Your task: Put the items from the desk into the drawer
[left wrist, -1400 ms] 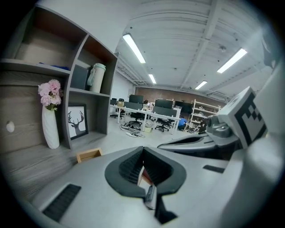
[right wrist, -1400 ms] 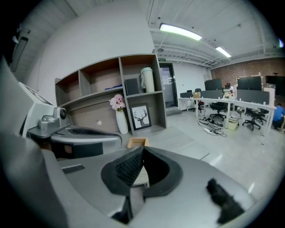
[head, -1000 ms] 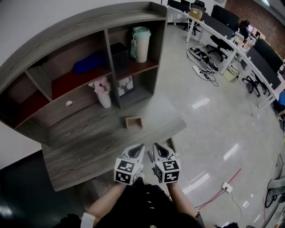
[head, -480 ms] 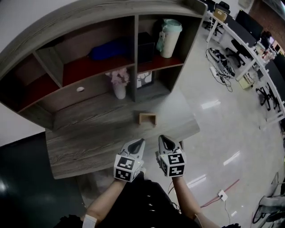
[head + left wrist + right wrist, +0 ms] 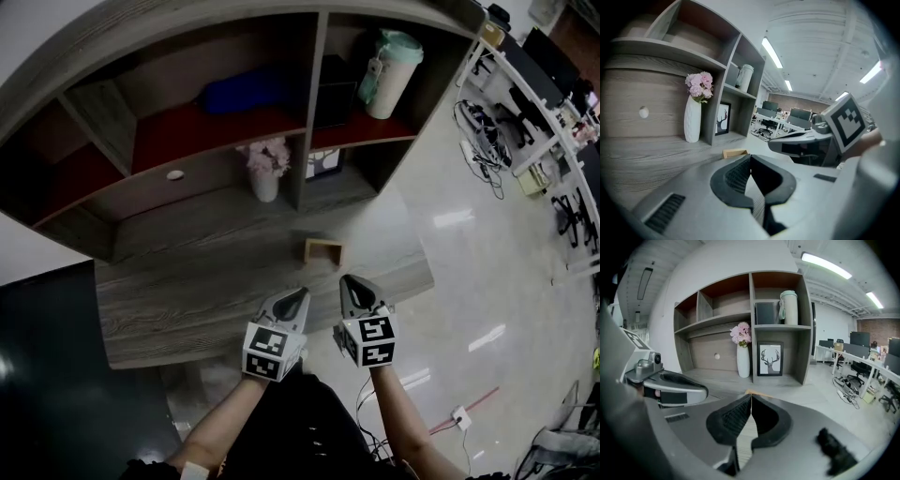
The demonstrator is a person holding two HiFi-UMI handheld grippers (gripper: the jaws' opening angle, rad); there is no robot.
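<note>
A small open wooden box (image 5: 323, 251) lies on the grey wood desk (image 5: 187, 291), near its front right part. Both grippers hover side by side just short of it, over the desk's front edge. My left gripper (image 5: 295, 298) is shut and empty, with the wooden box (image 5: 735, 153) a little past its tip. My right gripper (image 5: 354, 286) is shut too, holding nothing; only a sliver of the wooden box (image 5: 759, 393) shows behind its tip. The closed drawer front with its round knob (image 5: 174, 174) sits in the shelf unit behind the desk, to the left.
On the desk's back stand a white vase of pink flowers (image 5: 266, 173) and a framed deer picture (image 5: 323, 164). A pale tumbler (image 5: 389, 61), a black box (image 5: 335, 89) and a blue item (image 5: 246, 94) fill the shelves above. Office chairs and cables lie to the right.
Both grippers have moved forward together toward the desk and the wooden box, staying shut. Nothing on the desk has shifted.
</note>
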